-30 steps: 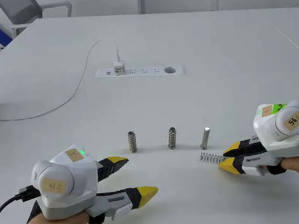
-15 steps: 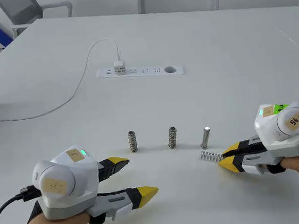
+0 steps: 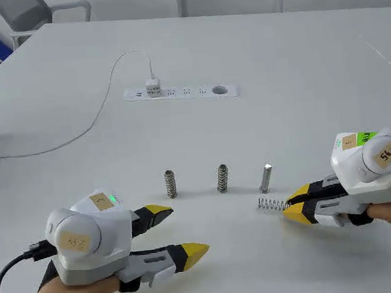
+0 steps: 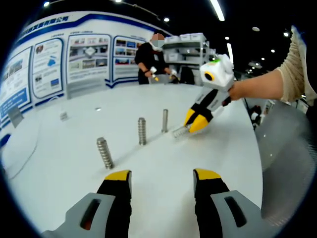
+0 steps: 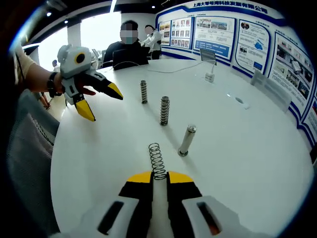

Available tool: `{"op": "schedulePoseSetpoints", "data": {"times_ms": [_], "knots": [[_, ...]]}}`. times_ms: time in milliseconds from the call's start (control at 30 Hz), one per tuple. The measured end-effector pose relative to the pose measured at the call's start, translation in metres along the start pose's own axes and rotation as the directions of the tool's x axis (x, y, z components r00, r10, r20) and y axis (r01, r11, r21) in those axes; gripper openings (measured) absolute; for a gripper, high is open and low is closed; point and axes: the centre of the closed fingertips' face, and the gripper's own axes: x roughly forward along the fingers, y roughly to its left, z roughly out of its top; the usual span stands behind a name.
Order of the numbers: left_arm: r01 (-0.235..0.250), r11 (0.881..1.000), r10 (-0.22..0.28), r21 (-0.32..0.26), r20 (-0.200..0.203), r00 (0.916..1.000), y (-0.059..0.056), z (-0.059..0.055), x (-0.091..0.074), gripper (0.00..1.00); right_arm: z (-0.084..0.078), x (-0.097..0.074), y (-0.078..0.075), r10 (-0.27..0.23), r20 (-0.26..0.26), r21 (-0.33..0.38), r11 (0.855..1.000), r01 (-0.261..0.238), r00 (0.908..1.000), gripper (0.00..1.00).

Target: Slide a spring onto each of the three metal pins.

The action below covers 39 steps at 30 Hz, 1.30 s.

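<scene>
Three metal pins stand in a row on the white table. The left pin and the middle pin each wear a spring. The right pin is bare. A loose spring lies almost flat just in front of the bare pin, and my right gripper is shut on its near end. In the right gripper view the spring sticks out from between the jaws toward the bare pin. My left gripper stays open and holds nothing, in front of the left pin.
A white power strip with a plugged charger and a cable lies further back on the table. Chairs stand at the far edge. People stand beyond the table in both gripper views.
My right gripper has edged slightly left with the spring, a little nearer the bare pin. The left gripper has hardly moved.
</scene>
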Motion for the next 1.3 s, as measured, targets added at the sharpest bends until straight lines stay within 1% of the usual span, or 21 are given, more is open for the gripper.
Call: {"op": "schedulePoseSetpoints", "data": {"times_ms": [233, 500, 633, 933, 1033, 1167, 1300], "knots": [[0.016, 1.0, -0.016, 0.017, 0.001, 0.9999, -0.003, 0.004, 0.003, 0.49, 0.018, 0.001, 0.015, 0.049, 0.017, -0.045, 0.998, -0.049, 0.9986, 0.11], [0.034, 0.999, -0.034, 0.033, 0.006, 0.9994, -0.008, 0.01, 0.006, 0.46, 0.036, 0.005, 0.031, 0.099, 0.024, -0.099, 0.99, -0.097, 0.9947, 0.11], [0.043, 0.998, -0.043, 0.039, 0.014, 0.999, -0.01, 0.013, 0.009, 0.45, 0.041, 0.007, 0.038, 0.121, 0.021, -0.124, 0.985, -0.117, 0.9925, 0.11], [0.064, 0.996, -0.065, 0.061, 0.017, 0.9977, -0.015, 0.017, 0.013, 0.42, 0.049, 0.011, 0.048, 0.15, 0.012, -0.162, 0.976, -0.146, 0.9887, 0.11], [0.069, 0.995, -0.071, 0.076, 0.021, 0.9973, -0.017, 0.019, 0.014, 0.39, 0.051, 0.013, 0.052, 0.162, 0.006, -0.174, 0.972, -0.159, 0.9867, 0.11], [0.079, 0.993, -0.081, 0.085, 0.016, 0.9966, -0.019, 0.019, 0.015, 0.37, 0.057, 0.014, 0.057, 0.178, 0.004, -0.195, 0.965, -0.174, 0.9841, 0.11], [0.085, 0.992, -0.088, 0.097, 0.026, 0.9958, -0.021, 0.023, 0.015, 0.34, 0.06, 0.017, 0.061, 0.193, -0.003, -0.211, 0.959, -0.189, 0.9812, 0.11]]}}
